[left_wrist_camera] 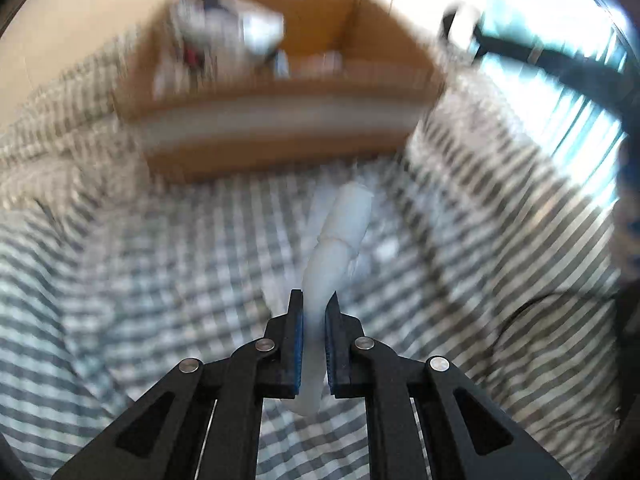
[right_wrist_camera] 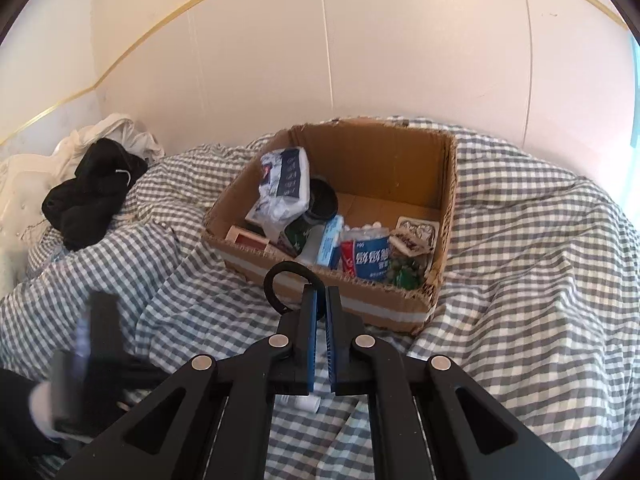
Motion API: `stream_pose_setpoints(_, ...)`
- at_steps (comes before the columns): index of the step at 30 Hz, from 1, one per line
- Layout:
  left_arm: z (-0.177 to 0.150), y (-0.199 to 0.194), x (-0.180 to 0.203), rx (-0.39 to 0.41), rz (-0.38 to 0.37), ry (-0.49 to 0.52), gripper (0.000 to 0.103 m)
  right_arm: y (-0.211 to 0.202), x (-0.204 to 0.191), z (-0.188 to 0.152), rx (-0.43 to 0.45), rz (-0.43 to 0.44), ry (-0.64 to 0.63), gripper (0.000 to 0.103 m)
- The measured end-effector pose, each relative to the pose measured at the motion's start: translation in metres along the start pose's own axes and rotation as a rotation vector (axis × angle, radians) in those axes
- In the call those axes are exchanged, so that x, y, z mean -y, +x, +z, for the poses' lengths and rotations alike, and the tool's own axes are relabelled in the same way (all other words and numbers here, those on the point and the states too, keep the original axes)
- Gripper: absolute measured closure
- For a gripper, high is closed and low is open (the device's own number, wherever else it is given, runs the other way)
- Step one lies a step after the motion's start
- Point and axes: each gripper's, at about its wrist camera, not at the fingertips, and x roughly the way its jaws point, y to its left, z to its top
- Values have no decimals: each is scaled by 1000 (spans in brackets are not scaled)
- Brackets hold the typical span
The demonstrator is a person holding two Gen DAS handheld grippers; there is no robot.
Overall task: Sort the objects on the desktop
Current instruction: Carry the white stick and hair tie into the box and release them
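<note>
The left gripper (left_wrist_camera: 315,300) pinches a soft white tube-like thing (left_wrist_camera: 340,240) between its blue pads (left_wrist_camera: 298,344); the picture is too blurry to tell just what it is. The thing pokes out past the fingertips, above the checked blanket (left_wrist_camera: 120,280).

The right gripper (right_wrist_camera: 321,294) has its fingers squeezed nearly together on a thin black ring (right_wrist_camera: 276,276) (it looks like a hair tie). The ring hangs in front of the near wall of the cardboard box (right_wrist_camera: 400,312).

Farther back, the box sits on the blanket and holds a blue can (right_wrist_camera: 370,258), a crinkly white bag (right_wrist_camera: 282,188) and other small things. Black clothes (right_wrist_camera: 92,196) lie far off to the left.
</note>
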Motion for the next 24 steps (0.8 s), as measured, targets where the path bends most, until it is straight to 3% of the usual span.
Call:
stream_pose_setpoints(7,68,-56,10,210,4,65,94,-4,-1,32,71,-29,-14,99)
stream_pose_setpoints(15,151,-37,4,346,37,34,94,26,12,67,80,-84,-28,99)
stream_pose_setpoints(22,207,5,-10,366,54,18,94,74,40,86,29,-94,8,99)
stream_pose_setpoints(23,212,14,-11,352,64,24,92,80,43,87,26,-102,20,99)
stream_pose_setpoints(24,214,18,-13,343,63,22,84,87,48,87,16,-113,36,98)
